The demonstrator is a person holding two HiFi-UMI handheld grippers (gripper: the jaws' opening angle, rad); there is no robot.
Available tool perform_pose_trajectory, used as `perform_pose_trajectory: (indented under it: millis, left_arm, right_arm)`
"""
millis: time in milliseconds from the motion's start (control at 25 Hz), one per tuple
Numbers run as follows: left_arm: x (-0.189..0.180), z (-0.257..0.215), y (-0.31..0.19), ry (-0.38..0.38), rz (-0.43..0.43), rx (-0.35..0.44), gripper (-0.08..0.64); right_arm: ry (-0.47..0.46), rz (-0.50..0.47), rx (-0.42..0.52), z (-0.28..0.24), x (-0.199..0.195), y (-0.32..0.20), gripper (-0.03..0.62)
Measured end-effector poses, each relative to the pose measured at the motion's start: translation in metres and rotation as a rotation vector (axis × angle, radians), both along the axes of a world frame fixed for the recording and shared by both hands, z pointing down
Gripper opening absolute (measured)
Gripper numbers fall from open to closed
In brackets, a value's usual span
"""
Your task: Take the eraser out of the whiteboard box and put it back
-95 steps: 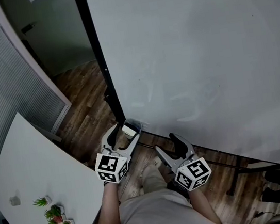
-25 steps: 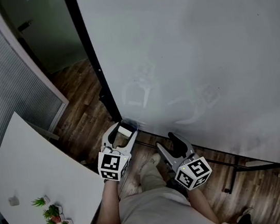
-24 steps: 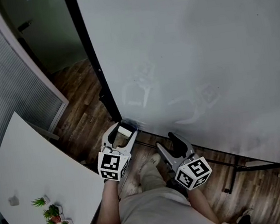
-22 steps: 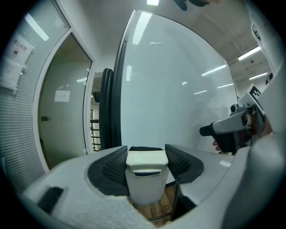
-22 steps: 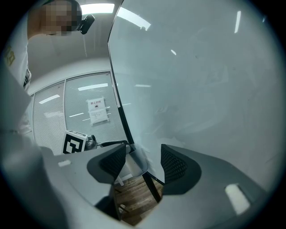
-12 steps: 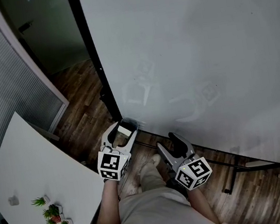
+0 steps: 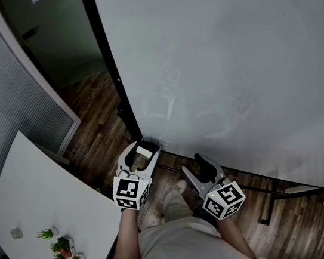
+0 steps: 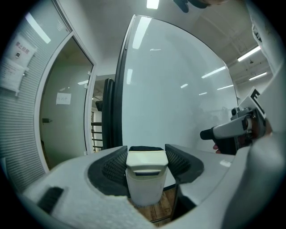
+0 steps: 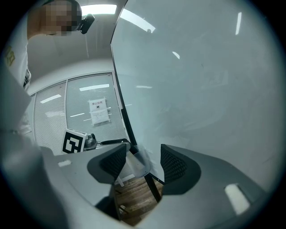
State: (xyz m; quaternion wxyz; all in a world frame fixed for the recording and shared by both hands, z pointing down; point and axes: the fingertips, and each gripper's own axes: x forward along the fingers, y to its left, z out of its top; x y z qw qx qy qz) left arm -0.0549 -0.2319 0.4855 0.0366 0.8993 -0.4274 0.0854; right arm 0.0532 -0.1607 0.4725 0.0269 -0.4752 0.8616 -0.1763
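Jaws of the left gripper [image 8: 146, 154] pinch a cream, block-shaped plastic eraser [image 8: 145, 179], with a black felt strip showing along its top edge. Both ribbed black pads press against its sides, and the eraser stands upright between them. Jaws of the right gripper [image 9: 143, 153] are spread with nothing held. Through the gap show a clear plastic whiteboard box [image 9: 138, 162] and a strip of brown wood-plank floor [image 9: 134, 197].

In the head view the large white whiteboard [image 7: 229, 55] fills the frame from 12 round to 4 o'clock. Its black edge post [image 7: 113, 73] runs from 12 o'clock down toward the centre. The held eraser sits at the board's lower corner, about 7 o'clock from the centre, right at the box. Whether it is inside the box or just in front of it I cannot tell.

The right gripper hangs near, at 4 o'clock from the left one, and both point toward the board. A white bench [image 7: 34, 199] lies at 8 o'clock, carrying small green plants [image 7: 62, 246] well apart from the grippers.
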Motion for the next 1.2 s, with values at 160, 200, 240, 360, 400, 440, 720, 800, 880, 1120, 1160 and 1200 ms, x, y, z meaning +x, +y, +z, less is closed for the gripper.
perform_pose_trajectory:
  millis: [160, 200, 240, 360, 400, 440, 720, 800, 880, 1120, 1160, 1200]
  left_arm:
    - [-0.002, -0.005, 0.002, 0.004, -0.001, 0.009, 0.261]
    - [-0.002, -0.005, 0.003, 0.003, -0.002, 0.011, 0.262]
    - [-0.002, -0.006, 0.004, 0.002, -0.002, 0.013, 0.261]
    - [-0.004, -0.01, 0.005, 0.005, -0.005, 0.018, 0.261]
    - [-0.004, -0.011, 0.006, 0.007, -0.007, 0.02, 0.261]
    - [-0.005, -0.012, 0.007, 0.009, -0.008, 0.021, 0.261]
    - [-0.009, -0.018, 0.01, 0.024, -0.017, 0.028, 0.261]
    - [-0.009, -0.019, 0.012, 0.028, -0.019, 0.031, 0.261]
    - [-0.01, -0.021, 0.013, 0.035, -0.022, 0.033, 0.261]
    - [-0.014, -0.027, 0.021, 0.058, -0.028, 0.041, 0.261]
    - [-0.015, -0.028, 0.022, 0.064, -0.028, 0.041, 0.261]
    - [-0.015, -0.03, 0.022, 0.067, -0.028, 0.042, 0.261]
  right_arm:
    - [0.0, -0.006, 0.002, -0.001, -0.002, 0.001, 0.242]
    - [0.0, -0.009, 0.003, -0.001, -0.003, 0.002, 0.241]
    - [0.0, -0.011, 0.004, -0.002, -0.004, 0.002, 0.241]
    - [0.0, -0.015, 0.008, -0.003, -0.005, 0.004, 0.241]
    - [-0.001, -0.016, 0.009, -0.003, -0.006, 0.004, 0.241]
    - [-0.001, -0.017, 0.01, -0.004, -0.006, 0.005, 0.241]
    - [-0.002, -0.017, 0.016, -0.007, -0.006, 0.008, 0.241]
    - [-0.001, -0.016, 0.02, -0.007, -0.006, 0.009, 0.241]
    - [0.0, -0.016, 0.022, -0.008, -0.006, 0.009, 0.241]
    - [-0.001, -0.021, 0.038, -0.013, -0.009, 0.014, 0.241]
    - [0.0, -0.023, 0.039, -0.013, -0.009, 0.015, 0.239]
    - [0.001, -0.024, 0.04, -0.014, -0.01, 0.014, 0.239]
